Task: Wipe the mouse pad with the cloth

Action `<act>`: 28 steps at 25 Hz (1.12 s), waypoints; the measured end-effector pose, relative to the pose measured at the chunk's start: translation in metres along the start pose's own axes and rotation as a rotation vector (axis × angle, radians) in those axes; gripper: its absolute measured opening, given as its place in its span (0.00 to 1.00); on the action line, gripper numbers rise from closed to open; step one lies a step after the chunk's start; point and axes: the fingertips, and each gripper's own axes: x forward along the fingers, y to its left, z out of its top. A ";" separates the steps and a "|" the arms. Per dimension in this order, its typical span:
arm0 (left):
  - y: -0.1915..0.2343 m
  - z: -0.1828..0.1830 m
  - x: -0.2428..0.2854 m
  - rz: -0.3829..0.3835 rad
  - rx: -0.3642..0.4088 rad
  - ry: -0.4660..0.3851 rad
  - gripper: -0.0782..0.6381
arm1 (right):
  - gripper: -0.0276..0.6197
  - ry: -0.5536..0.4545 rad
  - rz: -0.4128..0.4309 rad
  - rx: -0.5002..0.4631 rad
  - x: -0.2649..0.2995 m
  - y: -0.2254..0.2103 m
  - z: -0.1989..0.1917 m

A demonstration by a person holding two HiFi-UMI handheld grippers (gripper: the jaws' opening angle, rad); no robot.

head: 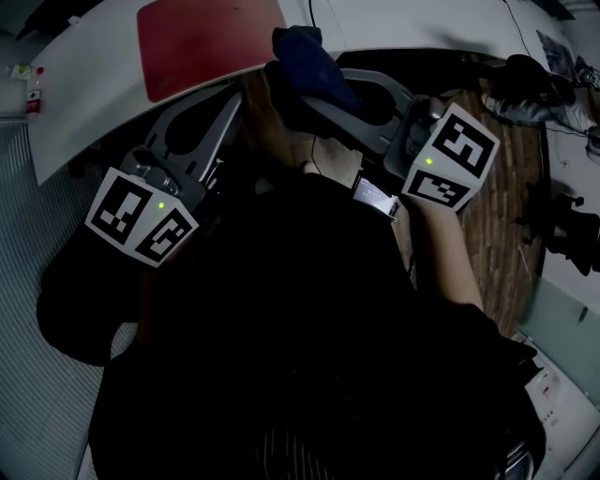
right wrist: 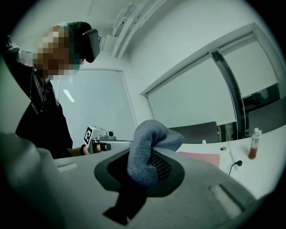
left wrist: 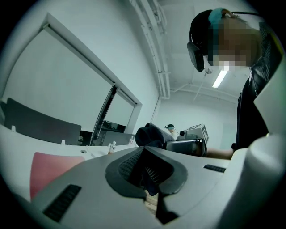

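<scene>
A flat red rectangular mouse pad [head: 211, 37] lies on the curved white table [head: 422, 23], close to its near edge. The person stands over the table in dark clothing and holds both tools low in front of the body, above a brown wood-plank floor [head: 506, 187].

The right gripper [head: 319, 89] is clamped on a bunched dark blue-grey cloth [head: 305, 56]. In the right gripper view the fabric is pinched between the 2 ribbed pads and bulges up over the jaw tips, with a darker tail hanging below. From the head view the cloth sits just beside the pad's near right corner, over the table edge. It does not lie on the red surface, and I cannot tell whether it touches the table.

The left gripper [head: 239, 94] points toward the same edge, below the pad and left of the cloth. In its own view the jaws look drawn together with the tips meeting. A dark sliver shows between the pads, and the picture is too dim to say what it is. Beyond those tips the same view shows the cloth and the right gripper, with the pad low on the left.

In the right gripper view, 1 small clear bottle of orange-brown liquid [right wrist: 254, 144] stands on the table at far right.
</scene>
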 end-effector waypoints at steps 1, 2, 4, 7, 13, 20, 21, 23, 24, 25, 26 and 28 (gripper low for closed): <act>0.004 -0.002 -0.003 0.009 -0.008 -0.002 0.12 | 0.14 0.004 0.006 -0.004 0.004 0.001 0.000; 0.007 -0.005 -0.006 0.019 -0.012 -0.004 0.12 | 0.14 0.005 0.014 -0.004 0.007 0.001 -0.001; 0.013 -0.008 -0.010 0.039 -0.015 -0.006 0.12 | 0.14 0.001 0.030 0.007 0.013 -0.002 -0.002; 0.026 -0.010 -0.013 0.072 -0.026 -0.005 0.12 | 0.14 -0.024 0.049 0.028 0.021 -0.015 0.001; 0.055 0.002 -0.001 0.118 0.014 -0.001 0.12 | 0.15 -0.070 0.089 0.013 0.040 -0.050 0.020; 0.072 0.007 0.029 0.108 0.047 0.043 0.12 | 0.15 -0.078 0.172 0.008 0.055 -0.079 0.039; 0.071 0.007 0.028 0.102 0.041 0.040 0.12 | 0.15 -0.076 0.175 0.008 0.056 -0.078 0.038; 0.071 0.008 0.028 0.104 0.043 0.033 0.12 | 0.15 -0.090 0.189 0.031 0.054 -0.079 0.037; 0.071 0.009 0.027 0.110 0.046 0.029 0.12 | 0.15 -0.102 0.199 0.047 0.053 -0.080 0.037; 0.072 0.009 0.026 0.118 0.048 0.026 0.12 | 0.15 -0.112 0.210 0.059 0.053 -0.081 0.037; 0.073 0.009 0.025 0.128 0.049 0.023 0.12 | 0.15 -0.115 0.220 0.065 0.053 -0.081 0.036; 0.076 0.008 0.023 0.148 0.047 0.019 0.12 | 0.15 -0.103 0.236 0.061 0.054 -0.081 0.034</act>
